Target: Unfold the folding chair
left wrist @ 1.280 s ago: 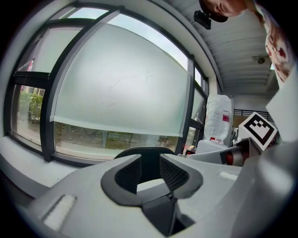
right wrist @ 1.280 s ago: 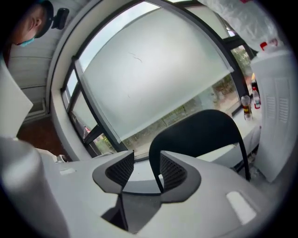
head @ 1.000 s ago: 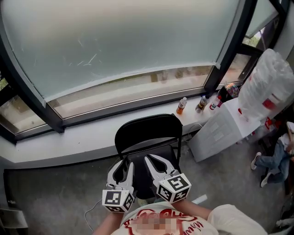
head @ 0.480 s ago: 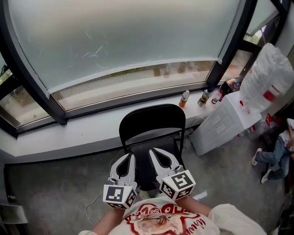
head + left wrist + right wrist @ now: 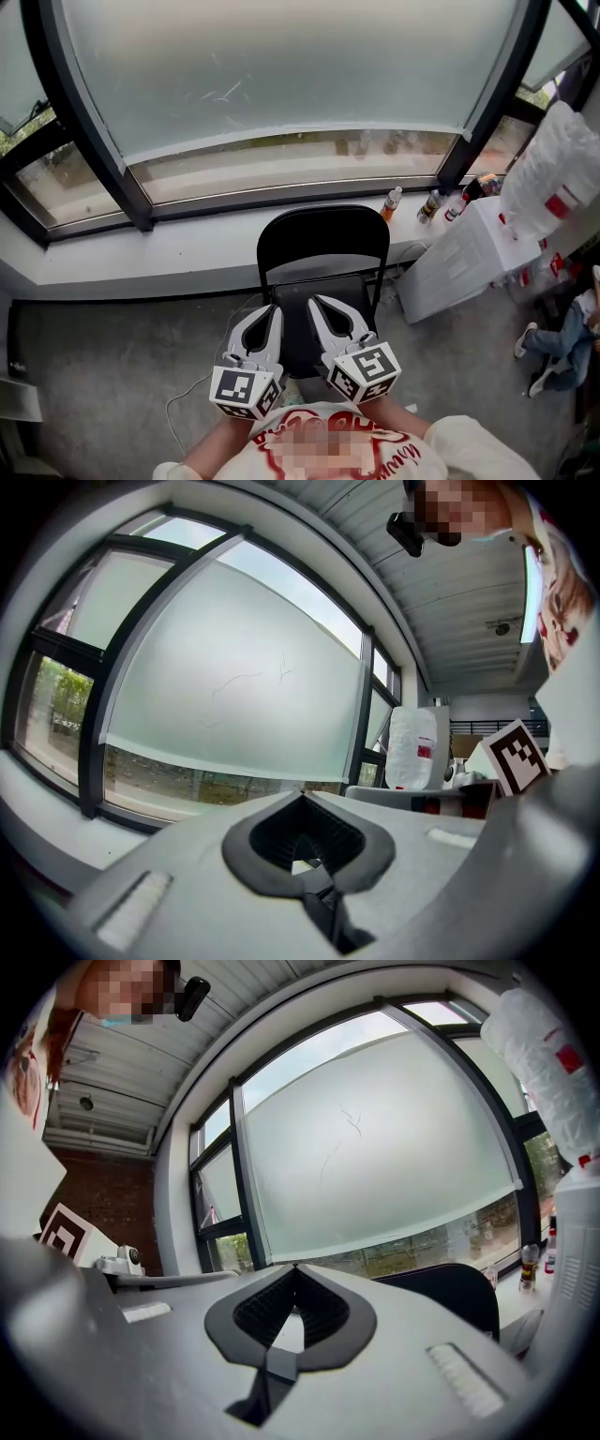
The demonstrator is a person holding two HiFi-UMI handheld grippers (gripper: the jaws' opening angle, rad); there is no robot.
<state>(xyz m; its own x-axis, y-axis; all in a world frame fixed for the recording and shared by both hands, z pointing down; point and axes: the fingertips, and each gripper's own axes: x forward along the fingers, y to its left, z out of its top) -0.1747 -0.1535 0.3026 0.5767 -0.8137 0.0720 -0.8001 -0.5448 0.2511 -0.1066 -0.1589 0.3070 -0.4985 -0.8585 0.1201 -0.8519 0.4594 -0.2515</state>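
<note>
Both grippers closed and empty, just short of the black folding chair

The left gripper (image 5: 271, 313) and right gripper (image 5: 318, 304) were held side by side, each with its jaws pressed together on nothing. The folding chair (image 5: 323, 246) stood just beyond their tips, its backrest upright towards the window sill (image 5: 141, 258), its seat showing between the two grippers. Small bottles (image 5: 391, 203) stood on the sill to the right; a large clear bottle (image 5: 553, 173) topped a white cabinet (image 5: 469, 253), its contents unclear.

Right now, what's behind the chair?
A white sill and a frosted window, with bottles on the sill to the right. The chair back covers the sill stretch straight behind it.
</note>
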